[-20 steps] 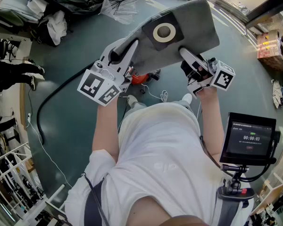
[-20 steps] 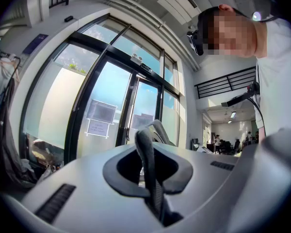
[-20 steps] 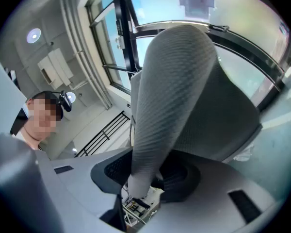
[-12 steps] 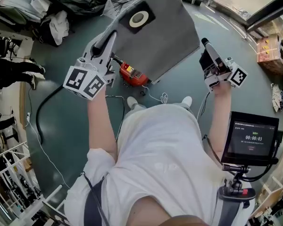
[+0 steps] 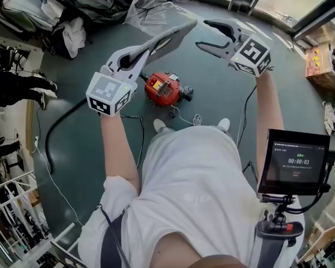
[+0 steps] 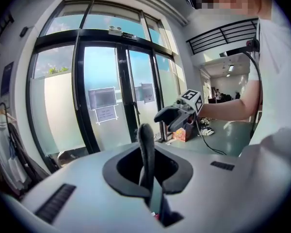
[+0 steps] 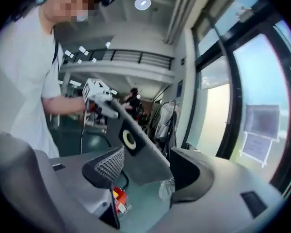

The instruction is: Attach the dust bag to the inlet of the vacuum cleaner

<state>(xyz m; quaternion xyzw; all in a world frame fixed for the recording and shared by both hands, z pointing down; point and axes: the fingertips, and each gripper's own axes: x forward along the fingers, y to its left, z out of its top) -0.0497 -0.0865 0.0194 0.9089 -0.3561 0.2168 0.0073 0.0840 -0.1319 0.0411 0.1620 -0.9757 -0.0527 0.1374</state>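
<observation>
My left gripper (image 5: pixel 147 50) is shut on the lower edge of the grey dust bag (image 5: pixel 176 33), which it holds up edge-on over the floor. In the left gripper view the bag (image 6: pixel 146 147) stands as a thin strip pinched between the jaws. The right gripper view shows the flat side of the bag (image 7: pixel 138 157) with its cardboard collar and round hole (image 7: pixel 129 140). My right gripper (image 5: pixel 204 33) hangs open just right of the bag's far end, with nothing in its jaws. The red vacuum cleaner (image 5: pixel 164 88) sits on the floor below both grippers.
A black hose (image 5: pixel 58 124) curves across the floor at left, and a white cord (image 5: pixel 190 118) lies by the person's shoes. Bags and clothes (image 5: pixel 61 15) pile up at the back left. A cardboard box (image 5: pixel 319 60) stands at right. Glass doors (image 6: pixel 106 91) rise ahead.
The right gripper has come off the bag, swung out to the right, then risen toward the bag's far end. The left gripper has turned the bag edge-on, uncovering the vacuum cleaner.
</observation>
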